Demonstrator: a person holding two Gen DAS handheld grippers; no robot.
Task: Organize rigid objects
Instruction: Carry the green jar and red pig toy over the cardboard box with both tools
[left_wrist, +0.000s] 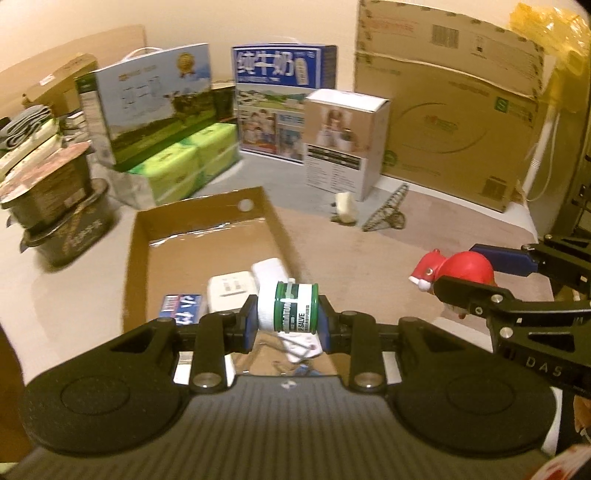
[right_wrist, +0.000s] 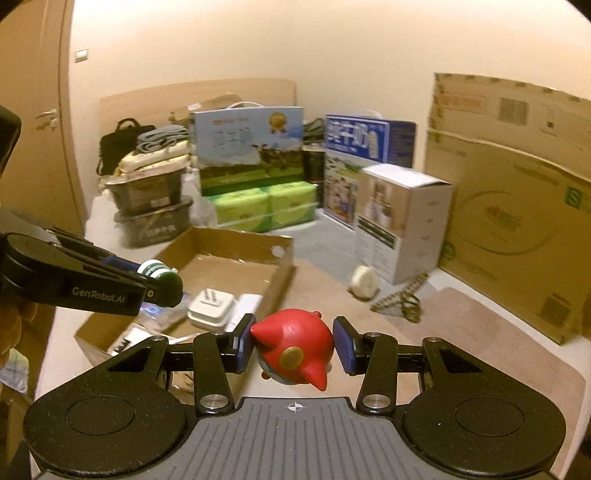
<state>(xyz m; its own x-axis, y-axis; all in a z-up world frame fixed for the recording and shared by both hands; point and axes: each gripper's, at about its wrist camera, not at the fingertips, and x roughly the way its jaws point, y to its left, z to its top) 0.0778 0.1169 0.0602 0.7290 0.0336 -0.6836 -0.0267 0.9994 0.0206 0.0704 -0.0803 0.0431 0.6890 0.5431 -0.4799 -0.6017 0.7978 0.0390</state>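
Note:
My left gripper (left_wrist: 287, 314) is shut on a small green-and-white salve jar (left_wrist: 291, 306), held on its side above the near end of an open cardboard box (left_wrist: 207, 214). In the right wrist view the same jar (right_wrist: 157, 271) shows at the left gripper's tip, over the box (right_wrist: 236, 240). My right gripper (right_wrist: 293, 345) is shut on a red bird-like toy figure (right_wrist: 295, 341), to the right of the box. From the left wrist view the toy (left_wrist: 454, 269) sits between the right gripper's blue pads. A white plug adapter (left_wrist: 231, 290) and other small items lie inside the box.
A roll of white tape (left_wrist: 345, 206) and a metal clip (left_wrist: 386, 216) lie on the surface beyond the box. Cartons stand at the back: a milk box (left_wrist: 280, 103), a white product box (left_wrist: 343, 140), a large cardboard box (left_wrist: 450, 110). Stacked dark containers (left_wrist: 55, 206) sit left.

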